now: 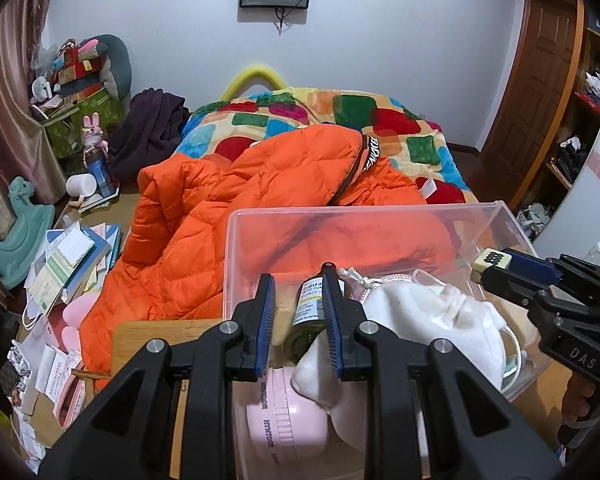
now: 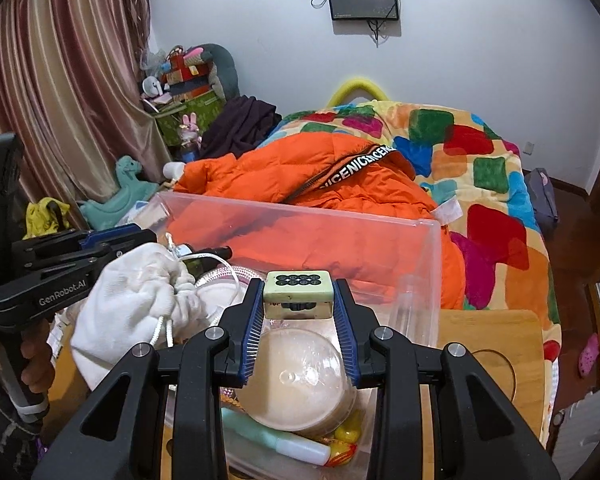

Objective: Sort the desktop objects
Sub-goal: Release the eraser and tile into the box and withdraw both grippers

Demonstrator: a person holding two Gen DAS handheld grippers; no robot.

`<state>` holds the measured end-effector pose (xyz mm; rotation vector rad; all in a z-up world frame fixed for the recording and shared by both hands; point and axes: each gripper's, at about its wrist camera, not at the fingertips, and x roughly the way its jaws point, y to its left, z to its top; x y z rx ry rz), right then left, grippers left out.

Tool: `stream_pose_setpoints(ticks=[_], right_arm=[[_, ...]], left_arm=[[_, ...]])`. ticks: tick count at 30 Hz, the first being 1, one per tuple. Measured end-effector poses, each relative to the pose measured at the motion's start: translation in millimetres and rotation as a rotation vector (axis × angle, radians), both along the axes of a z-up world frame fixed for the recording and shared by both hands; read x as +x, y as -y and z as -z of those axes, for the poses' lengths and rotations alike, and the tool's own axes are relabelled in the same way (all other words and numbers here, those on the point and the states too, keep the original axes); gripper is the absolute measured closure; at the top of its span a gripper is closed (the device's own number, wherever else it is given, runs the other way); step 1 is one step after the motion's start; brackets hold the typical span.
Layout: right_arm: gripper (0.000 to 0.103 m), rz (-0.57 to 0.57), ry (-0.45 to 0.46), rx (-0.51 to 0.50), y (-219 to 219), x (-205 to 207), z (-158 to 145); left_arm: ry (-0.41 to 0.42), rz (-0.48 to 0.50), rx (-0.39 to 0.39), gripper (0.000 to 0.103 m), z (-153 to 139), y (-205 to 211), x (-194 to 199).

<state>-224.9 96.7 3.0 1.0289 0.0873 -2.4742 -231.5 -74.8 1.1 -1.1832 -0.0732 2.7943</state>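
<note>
My left gripper (image 1: 299,312) is open over the clear plastic bin (image 1: 340,216). A small dark bottle with a white label (image 1: 308,314) lies between its fingers against the right one, resting on a white drawstring bag (image 1: 432,312). My right gripper (image 2: 298,304) is shut on a pale green mahjong tile (image 2: 298,294) with dark dots and holds it above the bin (image 2: 300,216). The tile also shows in the left wrist view (image 1: 494,261) at the right gripper's tip. The left gripper shows in the right wrist view (image 2: 112,240) beside the white bag (image 2: 136,300).
A pink round case (image 1: 284,424) lies below the left gripper. A clear dome lid (image 2: 296,380), a pale green tube (image 2: 276,440) and yellow bits sit in the bin. The bin stands on a wooden table (image 2: 496,344). An orange jacket (image 1: 220,216) lies on the bed behind.
</note>
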Motion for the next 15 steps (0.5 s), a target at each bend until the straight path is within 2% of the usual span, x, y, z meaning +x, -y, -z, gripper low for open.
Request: stream_pose_setpoints(ticks=[5, 15], right_arm=[[0.072, -0.006, -0.011, 0.028, 6, 3, 2], [0.072, 0.004, -0.081, 0.057, 7, 21, -15]], left_arm=[[-0.009, 0.015, 0.001, 0.080, -4, -3, 4], [-0.043, 0.032, 0.009, 0.079, -21, -7, 20]])
